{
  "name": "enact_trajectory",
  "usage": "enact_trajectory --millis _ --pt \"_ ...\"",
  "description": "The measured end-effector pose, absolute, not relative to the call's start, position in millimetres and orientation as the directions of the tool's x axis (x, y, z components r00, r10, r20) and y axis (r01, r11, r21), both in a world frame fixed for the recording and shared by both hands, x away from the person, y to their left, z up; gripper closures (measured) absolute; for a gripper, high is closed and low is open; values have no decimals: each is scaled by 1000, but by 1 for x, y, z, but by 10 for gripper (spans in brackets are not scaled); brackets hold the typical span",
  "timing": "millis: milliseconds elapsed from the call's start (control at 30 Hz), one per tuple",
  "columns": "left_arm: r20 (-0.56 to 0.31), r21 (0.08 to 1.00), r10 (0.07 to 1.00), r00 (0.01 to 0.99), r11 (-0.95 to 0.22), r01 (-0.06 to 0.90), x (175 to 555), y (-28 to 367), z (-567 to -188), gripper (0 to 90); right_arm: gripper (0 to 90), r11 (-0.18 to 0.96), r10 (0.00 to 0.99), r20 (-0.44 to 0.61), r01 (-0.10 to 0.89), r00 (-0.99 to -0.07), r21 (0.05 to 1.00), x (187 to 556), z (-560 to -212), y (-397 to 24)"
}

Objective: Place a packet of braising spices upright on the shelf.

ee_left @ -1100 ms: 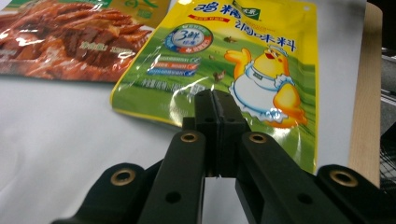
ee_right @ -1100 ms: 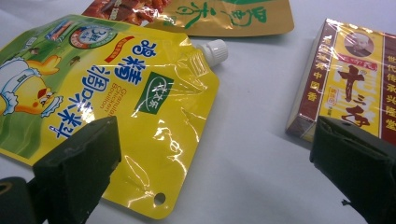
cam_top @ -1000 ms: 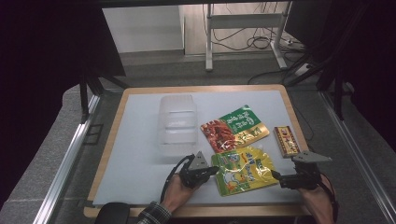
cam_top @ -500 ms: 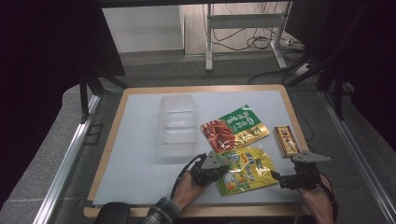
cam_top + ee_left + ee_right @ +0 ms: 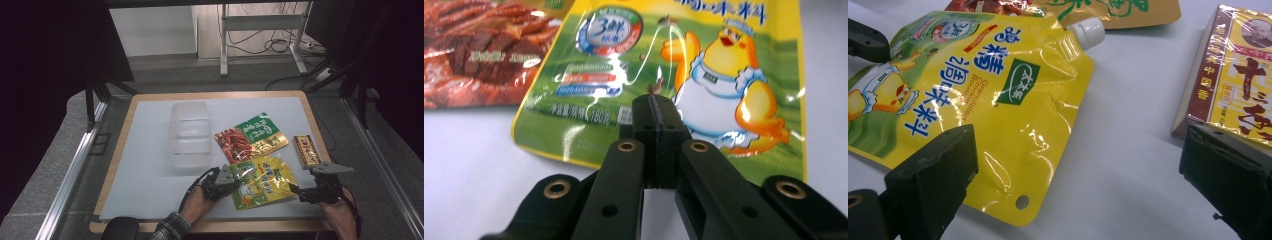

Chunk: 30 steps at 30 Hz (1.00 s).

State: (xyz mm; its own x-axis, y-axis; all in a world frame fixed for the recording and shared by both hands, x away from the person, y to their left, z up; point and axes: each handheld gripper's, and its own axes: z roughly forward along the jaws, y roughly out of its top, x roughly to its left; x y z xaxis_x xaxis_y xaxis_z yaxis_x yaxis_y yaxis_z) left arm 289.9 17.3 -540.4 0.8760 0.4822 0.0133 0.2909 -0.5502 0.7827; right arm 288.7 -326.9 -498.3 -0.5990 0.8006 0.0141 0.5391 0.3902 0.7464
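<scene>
Two grippers meet at the yellow pouch [image 5: 261,181] on the bench [image 5: 150,165].
Left gripper [image 5: 655,107] fingers look pressed together over its bottom edge, maybe pinching it; right gripper [image 5: 1075,175] fingers gape wide beside its corner, holding nothing.

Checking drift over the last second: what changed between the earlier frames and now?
The left gripper moved right, onto the near-left edge of the yellow spout pouch, jaws shut. The right gripper stayed open beside it. Pouch, red-green packet, box and clear container kept their places.

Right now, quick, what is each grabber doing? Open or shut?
Left gripper: shut, jaws pressed together over the yellow pouch; whether it pinches the pouch cannot be told.
Right gripper: open, holding nothing.
</scene>
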Motion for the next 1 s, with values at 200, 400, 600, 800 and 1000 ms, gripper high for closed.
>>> enact_trajectory --millis 200,400,600,800,1000 --pt "23 769 485 874 -567 295 289 20 -541 900 23 393 795 22 542 -606 742 289 -499 -325" --pt "39 761 483 875 -582 287 288 20 -541 900 22 395 780 54 557 -623 731 290 -502 -321" --pt "51 761 483 874 -586 279 286 20 -541 900 22 383 761 114 583 -639 717 292 -506 -317" --pt "51 761 481 875 -586 277 287 20 -541 900 22 381 733 175 610 -657 695 298 -512 -310" --pt "48 761 480 876 -585 279 287 20 -541 900 26 371 707 231 629 -668 683 305 -517 -303"
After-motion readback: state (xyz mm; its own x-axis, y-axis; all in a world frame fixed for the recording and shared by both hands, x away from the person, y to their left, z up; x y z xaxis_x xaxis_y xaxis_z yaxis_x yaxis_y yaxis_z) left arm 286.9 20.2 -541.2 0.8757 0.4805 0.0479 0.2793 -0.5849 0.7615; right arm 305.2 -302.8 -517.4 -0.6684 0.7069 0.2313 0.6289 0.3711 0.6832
